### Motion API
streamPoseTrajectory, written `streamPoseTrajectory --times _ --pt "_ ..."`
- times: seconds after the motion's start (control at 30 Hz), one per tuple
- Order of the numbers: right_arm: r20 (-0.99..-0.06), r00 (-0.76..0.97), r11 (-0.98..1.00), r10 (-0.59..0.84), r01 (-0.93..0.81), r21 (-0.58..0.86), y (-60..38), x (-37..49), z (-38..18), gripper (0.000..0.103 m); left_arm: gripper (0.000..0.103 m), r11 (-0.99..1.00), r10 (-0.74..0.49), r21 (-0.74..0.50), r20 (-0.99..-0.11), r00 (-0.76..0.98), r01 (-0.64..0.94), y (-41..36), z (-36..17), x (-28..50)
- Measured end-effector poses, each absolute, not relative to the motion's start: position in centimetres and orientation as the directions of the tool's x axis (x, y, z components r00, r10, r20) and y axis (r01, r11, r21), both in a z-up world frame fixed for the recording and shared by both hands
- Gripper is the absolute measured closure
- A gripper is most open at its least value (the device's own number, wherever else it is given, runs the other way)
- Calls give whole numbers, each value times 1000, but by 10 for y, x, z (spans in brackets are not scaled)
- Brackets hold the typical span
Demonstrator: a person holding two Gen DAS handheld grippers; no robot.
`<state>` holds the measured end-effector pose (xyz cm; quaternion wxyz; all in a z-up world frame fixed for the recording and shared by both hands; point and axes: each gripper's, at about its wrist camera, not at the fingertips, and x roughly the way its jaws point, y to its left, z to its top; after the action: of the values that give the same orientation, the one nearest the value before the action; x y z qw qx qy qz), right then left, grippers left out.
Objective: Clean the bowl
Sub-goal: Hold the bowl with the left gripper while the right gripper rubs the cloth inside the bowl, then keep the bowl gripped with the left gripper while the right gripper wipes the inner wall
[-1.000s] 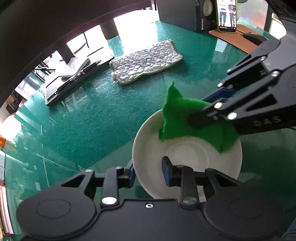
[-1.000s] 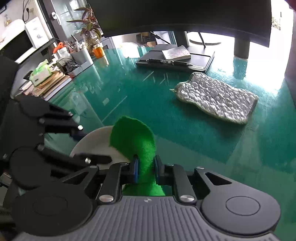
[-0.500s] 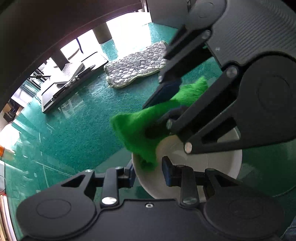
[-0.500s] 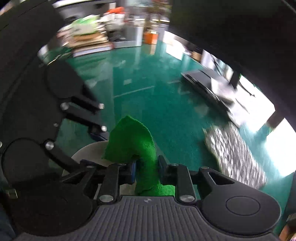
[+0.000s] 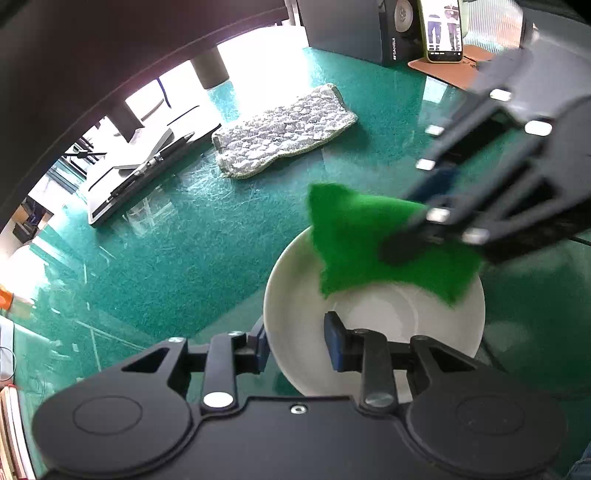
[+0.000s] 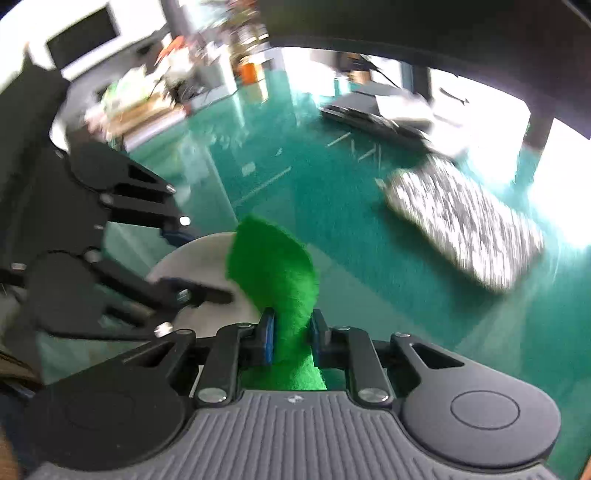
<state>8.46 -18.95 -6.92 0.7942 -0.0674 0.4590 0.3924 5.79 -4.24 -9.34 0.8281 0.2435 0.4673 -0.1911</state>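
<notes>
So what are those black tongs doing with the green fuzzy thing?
A person is cleaning a white bowl with two hand-held tongs. The left tongs pinch the bowl's near rim to keep it steady on the green table. The right tongs are squeezing in on a green cloth caught between them, and the cloth lies over the bowl's far side. A grey bumpy mat lies further back, untouched.

The only readable text is the brand "SANSUI", printed vertically in white on the front edge of the dark speaker at the far end of the worktop. Just beside the speaker stands a phone; its lit screen shows figures, with lettering too small to read.
</notes>
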Motion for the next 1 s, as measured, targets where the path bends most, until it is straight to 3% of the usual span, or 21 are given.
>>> streamPoseTrajectory --times 0.3,0.53,0.67,0.87,0.93,0.97,1.0 --pt "-746 301 771 595 -477 422 -218 63 -78 80 71 765 -94 256 -863 496 591 -50 -94 56" --pt "-786 305 742 538 -613 270 -176 103 -79 83 71 748 -108 260 -861 498 611 -49 -94 57" --pt "-810 303 645 502 -755 117 -136 101 -74 74 71 751 -105 263 -858 503 606 -48 -94 56" --pt "-813 295 675 502 -722 154 -154 101 -75 88 69 753 -113 257 -857 503 606 -47 -93 60" --pt "-814 297 703 499 -688 181 -171 89 -75 86 65 750 -112 263 -854 508 607 -49 -93 64" --pt "-807 285 719 517 -656 228 -182 78 -75 82 53 748 -111 269 -851 514 607 -50 -93 67" --pt "-807 284 729 519 -639 244 -186 72 -74 79 32 755 -101 274 -849 519 595 -52 -93 70"
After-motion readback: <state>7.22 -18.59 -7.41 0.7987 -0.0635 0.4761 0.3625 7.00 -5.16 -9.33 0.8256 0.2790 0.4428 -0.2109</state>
